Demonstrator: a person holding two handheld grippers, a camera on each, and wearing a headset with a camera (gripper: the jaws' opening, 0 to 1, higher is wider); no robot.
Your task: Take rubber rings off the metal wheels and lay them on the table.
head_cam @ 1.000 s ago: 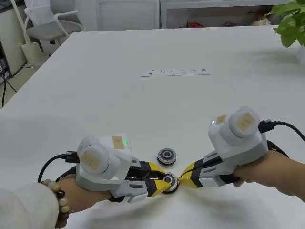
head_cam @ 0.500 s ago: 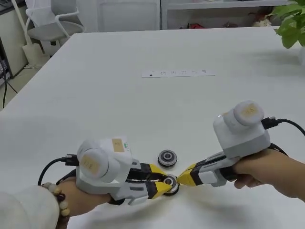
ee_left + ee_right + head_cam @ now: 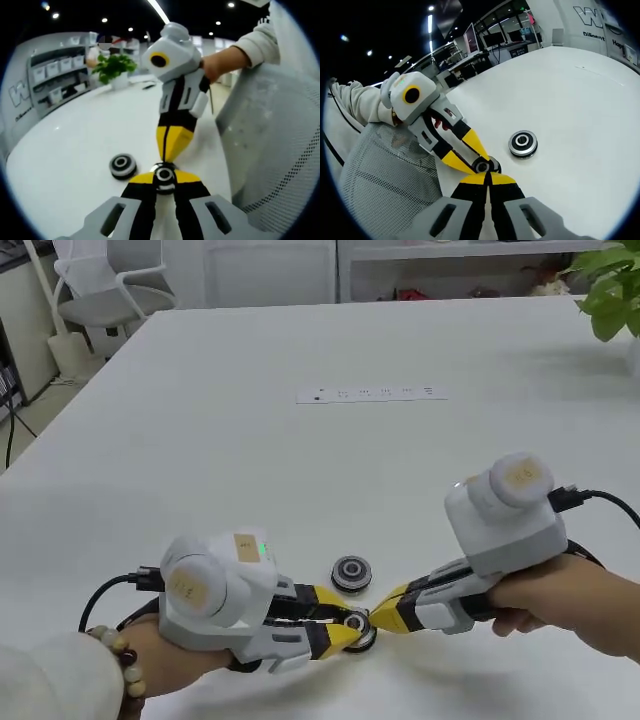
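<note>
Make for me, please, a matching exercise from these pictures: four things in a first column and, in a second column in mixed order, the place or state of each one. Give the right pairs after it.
Column 1
1. nearer wheel
2. farther wheel
3. power strip
4. right gripper

Column 2
A. lies flat, far out on the table
B. jaws together, tips at the clamped wheel
C. clamped in the left gripper
D. lies free on the table, just beyond the gripper tips

Pairs: 1-C, 2-D, 3-A, 4-B
</note>
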